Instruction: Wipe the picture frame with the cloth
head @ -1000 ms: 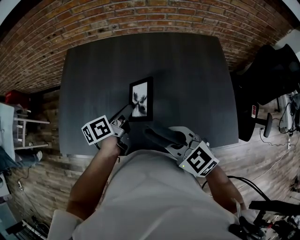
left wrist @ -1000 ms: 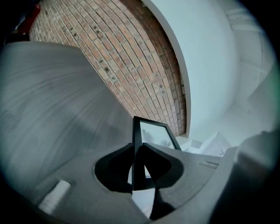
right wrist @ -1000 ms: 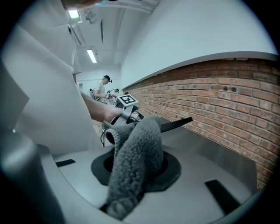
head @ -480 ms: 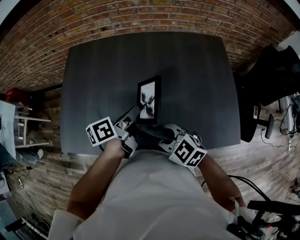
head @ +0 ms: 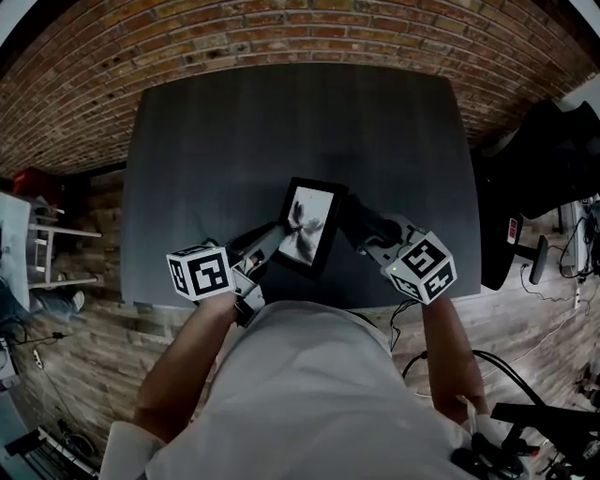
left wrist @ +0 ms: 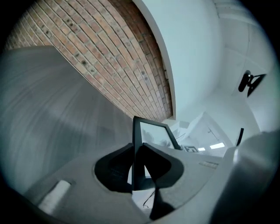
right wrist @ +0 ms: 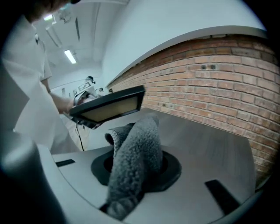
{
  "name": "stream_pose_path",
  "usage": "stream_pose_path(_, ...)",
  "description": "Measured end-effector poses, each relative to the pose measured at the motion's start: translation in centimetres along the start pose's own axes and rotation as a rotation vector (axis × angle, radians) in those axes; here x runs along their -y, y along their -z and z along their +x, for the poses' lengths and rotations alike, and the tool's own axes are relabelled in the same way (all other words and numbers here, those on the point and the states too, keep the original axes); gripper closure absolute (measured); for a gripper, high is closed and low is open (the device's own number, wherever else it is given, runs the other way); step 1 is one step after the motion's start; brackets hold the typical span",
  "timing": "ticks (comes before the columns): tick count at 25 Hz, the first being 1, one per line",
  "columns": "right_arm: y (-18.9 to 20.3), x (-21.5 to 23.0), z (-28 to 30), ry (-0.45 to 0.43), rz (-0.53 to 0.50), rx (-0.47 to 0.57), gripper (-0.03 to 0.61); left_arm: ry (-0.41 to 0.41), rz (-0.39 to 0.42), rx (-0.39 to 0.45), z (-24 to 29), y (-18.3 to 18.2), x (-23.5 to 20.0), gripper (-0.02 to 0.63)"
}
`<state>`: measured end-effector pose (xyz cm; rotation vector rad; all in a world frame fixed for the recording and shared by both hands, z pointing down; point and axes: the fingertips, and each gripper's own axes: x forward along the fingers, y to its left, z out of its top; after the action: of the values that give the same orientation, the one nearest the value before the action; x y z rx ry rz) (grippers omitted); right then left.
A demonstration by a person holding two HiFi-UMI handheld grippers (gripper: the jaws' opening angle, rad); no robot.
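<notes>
- While our left tongs (left wrist: pixel 134 165) stay out of the wiping, they are clamped shut on the picture frame (left wrist: pixel 153 133). Their dark pads (left wrist: pixel 113 168) pinch its black border edge-on near a lower corner, one pad on each face.
- Our right tongs (right wrist: pixel 136 168) are closed on the cloth (right wrist: pixel 135 140), a grey, fleecy piece bunched between them. One folded end stands up past the tips, and the rest trails back toward the camera.
- We hold the picture frame clear of the tabletop (head: pixel 281 122), tilted, with its pale, dark-blotched picture facing up toward our head.
- From the head view, the cloth sits at the right edge of the frame, opposite the left tongs. From the right gripper view, its raised end sits just under the frame's near corner. We cannot tell whether the two touch.
- Behind each pair of tongs rides one of the marker cubes (head: pixel 200 272), the left one low beside the frame and the right one out past the cloth.
- Our forearms reach in from a pale shirt (head: pixel 309 394) at the bottom of the head view.
- The tabletop is dark grey with a faint grain, and the frame hangs over its near half.
- Beyond the far edge of the tabletop runs a brick wall (head: pixel 281 28).
- Wooden floor (head: pixel 84 347) shows at the left, and a dark chair (head: pixel 544 141) stands off to the right.
</notes>
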<state>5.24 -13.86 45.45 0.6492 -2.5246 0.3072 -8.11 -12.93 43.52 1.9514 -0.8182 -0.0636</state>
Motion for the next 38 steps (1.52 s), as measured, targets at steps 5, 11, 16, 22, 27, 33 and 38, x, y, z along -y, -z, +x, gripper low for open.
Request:
stream_pose_path(5,-3.7,3.8,-1.9,-0.054,0.106,0.149,0.499,0.106,0.023,-0.102,0.7,2.2,2.0,0.538)
stream_pose_path(11,-4.9,2.1,-1.0,-0.268,0.082,0.154,0.499,0.216,0.032,-0.189,1.9,4.3,4.7,0.537)
stream_pose_path(16,-4.6,1.5,-1.4,-0.333,0.096,0.164,0.499,0.167,0.014,-0.182,2.1,4.8,3.8,0.537)
stream_pose_path(22,-4.6,1.6,-3.1,-0.326,0.095,0.192,0.499,0.09,-0.009,-0.154,1.9,4.5,1.9,0.538)
stream_pose_path(27,-4.9,2.5,-5.2,-0.267,0.075,0.223,0.499,0.028,0.0,-0.158,2.1,4.6,0.3,0.538)
stream_pose_path(33,-5.3,3.0,-6.9,-0.152,0.019,0.227,0.499,0.0,-0.008,-0.147,2.5,4.2,-0.5,0.538)
stream_pose_path(38,-4.1,1.0,-6.5,-0.111,-0.025,0.173,0.499,-0.021,-0.007,-0.137,2.6,4.1,-0.8,0.538)
